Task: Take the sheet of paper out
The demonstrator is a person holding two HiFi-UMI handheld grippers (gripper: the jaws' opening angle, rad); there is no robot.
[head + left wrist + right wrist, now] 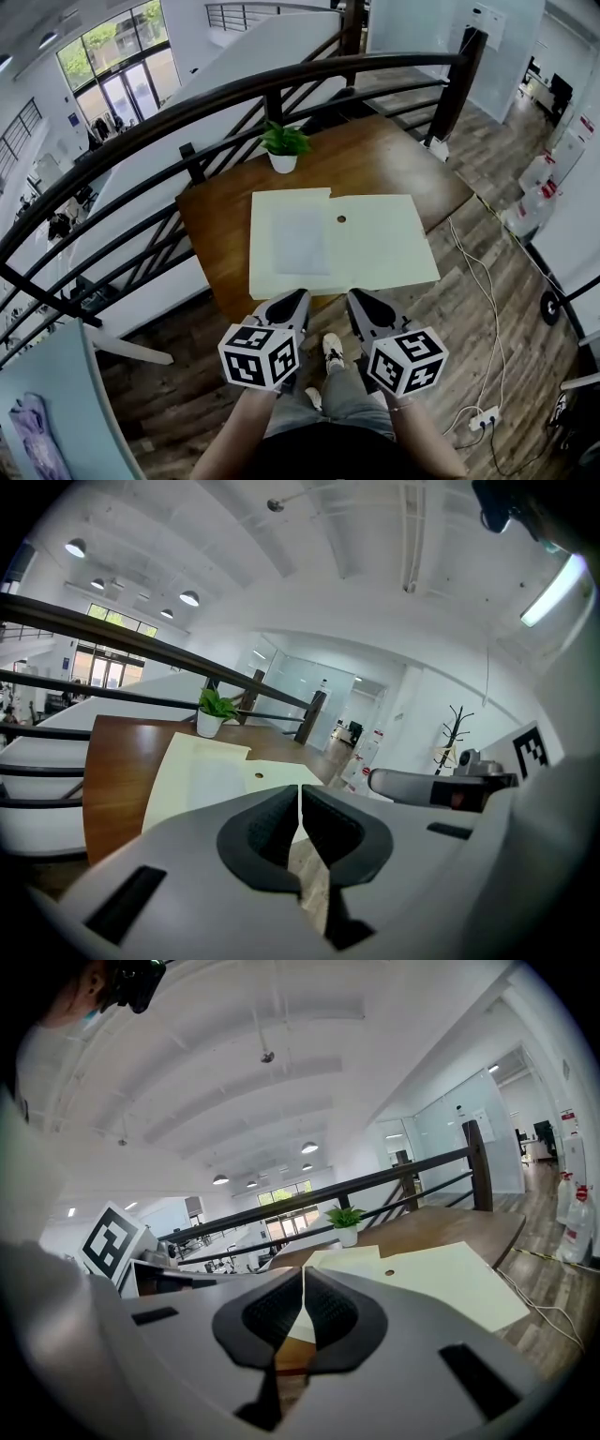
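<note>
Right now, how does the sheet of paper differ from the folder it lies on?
The sheet of paper is white; the folder is cream. The sheet is much smaller, covering only part of the folder's left half. The folder bears a small dark dot; the sheet is plain. Both lie flat.

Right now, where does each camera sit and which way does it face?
Head view: on the person's head, looking steeply down at the table, folder and plant; left tongs, right tongs, arms and legs show.
Left gripper view: on the left tongs, just off the table's near edge, facing across it toward the railing; its shut jaws show.
Right gripper view: likewise on the right tongs; its shut jaws show.
Shared: all three see the folder and plant.
</note>
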